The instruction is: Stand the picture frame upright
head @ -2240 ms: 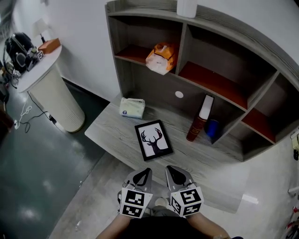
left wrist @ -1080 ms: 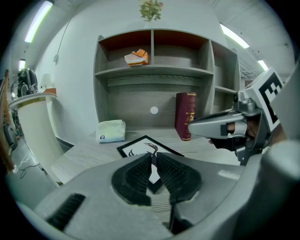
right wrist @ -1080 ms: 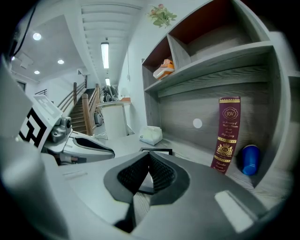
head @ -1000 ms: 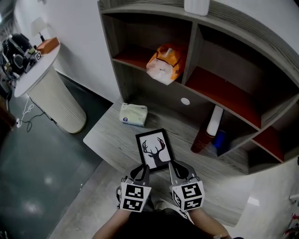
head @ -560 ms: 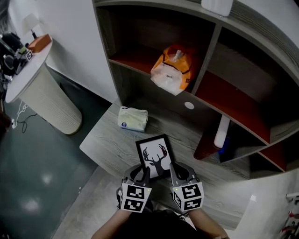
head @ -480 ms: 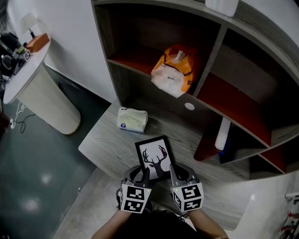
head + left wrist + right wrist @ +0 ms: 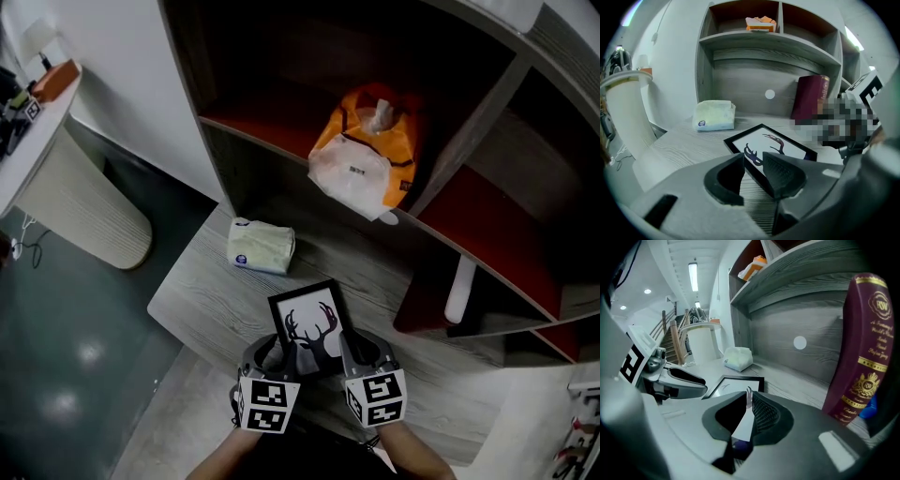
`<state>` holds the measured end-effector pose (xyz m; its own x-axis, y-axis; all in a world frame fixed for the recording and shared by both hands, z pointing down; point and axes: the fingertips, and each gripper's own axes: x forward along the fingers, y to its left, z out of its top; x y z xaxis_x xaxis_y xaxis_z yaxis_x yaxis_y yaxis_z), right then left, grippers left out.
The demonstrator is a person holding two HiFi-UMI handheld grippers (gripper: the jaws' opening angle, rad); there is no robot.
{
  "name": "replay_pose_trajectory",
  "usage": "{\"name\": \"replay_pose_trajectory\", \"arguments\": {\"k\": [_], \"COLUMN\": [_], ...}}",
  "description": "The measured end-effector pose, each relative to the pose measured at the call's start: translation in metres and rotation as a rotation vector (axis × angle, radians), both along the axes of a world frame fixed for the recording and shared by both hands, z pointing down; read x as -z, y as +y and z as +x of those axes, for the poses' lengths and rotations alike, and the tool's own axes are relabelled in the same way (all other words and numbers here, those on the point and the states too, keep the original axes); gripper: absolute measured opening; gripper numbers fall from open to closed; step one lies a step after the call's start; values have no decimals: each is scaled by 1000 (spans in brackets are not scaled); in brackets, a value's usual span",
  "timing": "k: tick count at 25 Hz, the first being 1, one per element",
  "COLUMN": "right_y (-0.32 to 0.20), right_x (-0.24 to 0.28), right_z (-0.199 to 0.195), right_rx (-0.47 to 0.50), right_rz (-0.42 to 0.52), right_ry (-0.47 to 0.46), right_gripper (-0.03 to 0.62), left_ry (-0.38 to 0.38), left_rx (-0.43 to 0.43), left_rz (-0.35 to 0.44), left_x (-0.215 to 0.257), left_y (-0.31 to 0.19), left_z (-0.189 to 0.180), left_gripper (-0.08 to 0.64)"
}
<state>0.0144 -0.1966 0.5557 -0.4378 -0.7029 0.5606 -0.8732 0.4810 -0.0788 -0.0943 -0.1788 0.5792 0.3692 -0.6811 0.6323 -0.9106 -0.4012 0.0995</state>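
Head view: one picture frame (image 7: 309, 328) lies flat on the desk (image 7: 202, 300) near its front edge, the left gripper (image 7: 279, 349) and right gripper (image 7: 345, 347) at its near edge, one tissue pack (image 7: 262, 247) beyond, one orange bag (image 7: 364, 155) shelved above. Left gripper view: jaws apart and opening, the frame's edge between them untouched — I'd slip one pad under before closing. Right gripper view: jaws parting from a slit, clenching nothing — one maroon box (image 7: 865, 348) stands right.

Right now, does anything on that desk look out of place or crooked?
Yes: the black-framed deer picture lies flat, face up, on the grey wooden desk. It is turned askew to the desk's front edge rather than standing upright.
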Motion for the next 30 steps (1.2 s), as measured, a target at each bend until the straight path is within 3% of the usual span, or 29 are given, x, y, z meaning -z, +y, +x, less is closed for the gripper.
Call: {"name": "replay_pose_trajectory", "arguments": {"k": [7,21,30], "right_y": [-11,-33,-38], "right_x": [-16,-40,-49], "right_z": [-4,0,0], "right_rx": [7,-19,-38], "right_rz": [-41,-111,-171], "right_ry": [30,91,79], "right_gripper": [58,114,123], "left_ry": [-18,35,67], "left_rx": [15,6,9], "left_rz": [-38,-109,-159], "left_x": [-11,-21,-30], "left_y": [-12,-22,-22], "left_z": [-12,-12,-9], "left_gripper": [149,189,206]}}
